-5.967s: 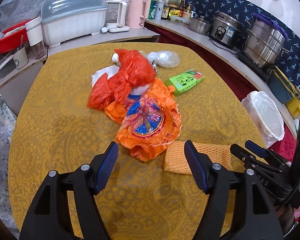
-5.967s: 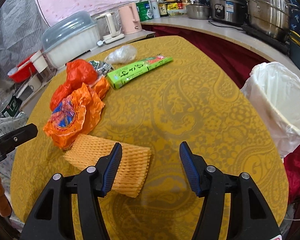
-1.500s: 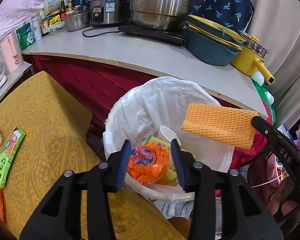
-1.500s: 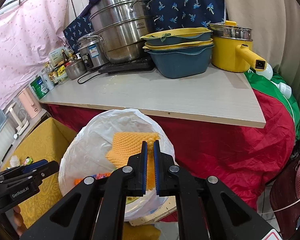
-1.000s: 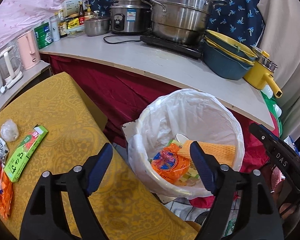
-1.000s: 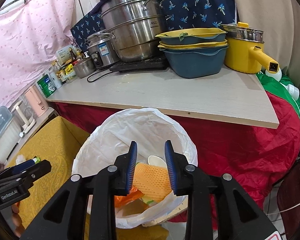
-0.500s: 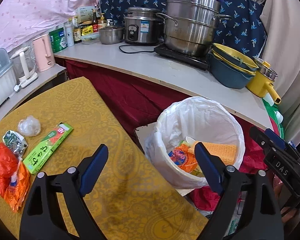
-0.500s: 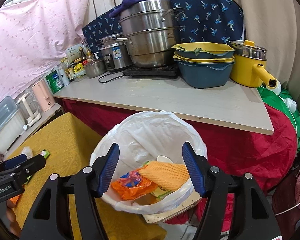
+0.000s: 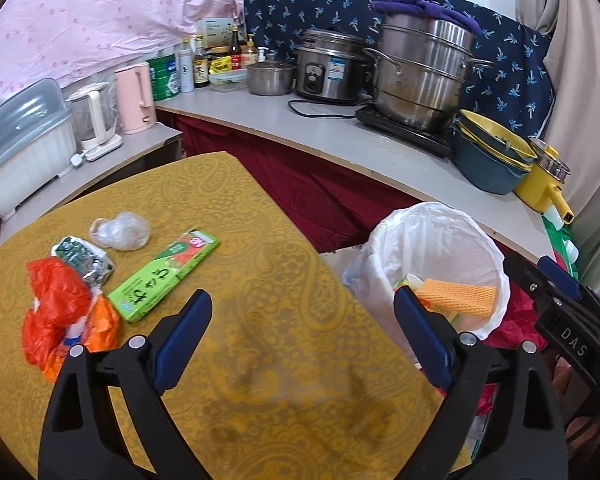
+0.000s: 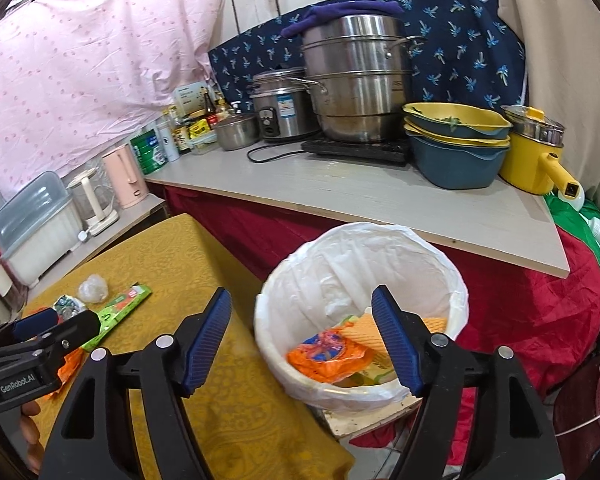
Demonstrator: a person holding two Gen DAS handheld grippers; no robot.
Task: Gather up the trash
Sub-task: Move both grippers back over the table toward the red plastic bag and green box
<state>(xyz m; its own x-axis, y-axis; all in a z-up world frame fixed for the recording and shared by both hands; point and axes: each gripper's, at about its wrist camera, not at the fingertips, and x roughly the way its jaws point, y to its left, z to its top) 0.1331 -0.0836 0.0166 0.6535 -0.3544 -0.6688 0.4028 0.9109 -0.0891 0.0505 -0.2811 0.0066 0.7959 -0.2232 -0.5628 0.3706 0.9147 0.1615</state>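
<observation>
The white-lined trash bin [image 10: 456, 280] stands beside the yellow table [image 9: 284, 392] and holds an orange wrapper [image 10: 327, 354] and the orange foam net [image 9: 456, 294]. On the table lie a green box [image 9: 166, 274], a red and orange bag heap [image 9: 58, 312], a foil packet [image 9: 82, 258] and a clear plastic wad [image 9: 120, 230]. My left gripper [image 9: 302, 340] is open and empty over the table's near right edge. My right gripper [image 10: 302, 338] is open and empty above the bin.
A counter [image 10: 380, 204] behind the bin carries a steel steamer [image 10: 358, 80], rice cooker [image 9: 328, 68], stacked bowls [image 10: 456, 144] and a yellow pot [image 10: 534, 160]. A pink kettle [image 9: 134, 98] and a dish box [image 9: 20, 144] stand beyond the table.
Both grippers dropped their trash into the bin and opened. Both have pulled back and swung left; the left one now faces the table and its remaining trash.
</observation>
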